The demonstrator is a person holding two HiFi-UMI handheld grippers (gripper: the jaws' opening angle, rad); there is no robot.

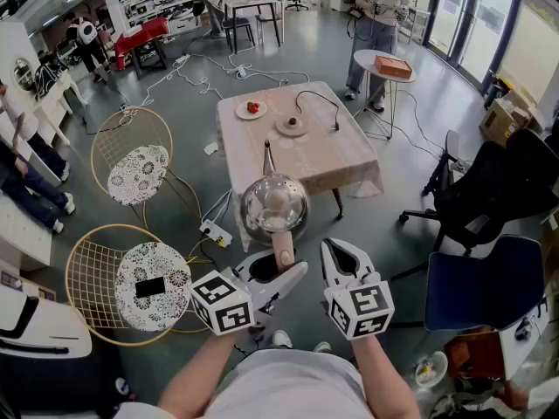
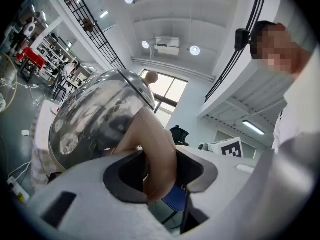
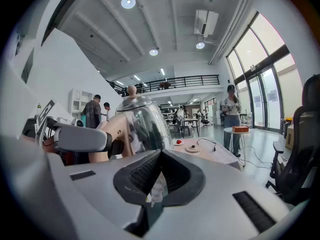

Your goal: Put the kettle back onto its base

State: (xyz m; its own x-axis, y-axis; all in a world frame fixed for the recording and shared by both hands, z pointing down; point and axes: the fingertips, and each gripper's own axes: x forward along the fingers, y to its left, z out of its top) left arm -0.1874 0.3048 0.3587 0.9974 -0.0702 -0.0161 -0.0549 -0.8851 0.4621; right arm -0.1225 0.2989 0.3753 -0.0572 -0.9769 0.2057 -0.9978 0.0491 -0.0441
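Head view: one shiny steel kettle (image 1: 273, 206) upright in the air, just short of the counter (image 1: 349, 160); spout away, tan handle (image 1: 283, 253) toward the person, long axis spout to handle; one base (image 1: 291, 126) on counter
Left gripper view: left gripper (image 2: 160, 166) fingers clamped on handle
Right gripper view: right gripper (image 3: 160, 154) fingers together, empty, beside kettle

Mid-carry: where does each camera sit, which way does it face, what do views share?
Head view: on the person's head, steeply down on the kettle before the table; shows forearms, left gripper, right gripper.
Left gripper view: on the left gripper, along its jaws, closed on the kettle's handle; white shirt at right.
Right gripper view: on the right gripper, roughly level across the room; own jaws together, empty.
Shared: kettle in all; table in head and right gripper views.
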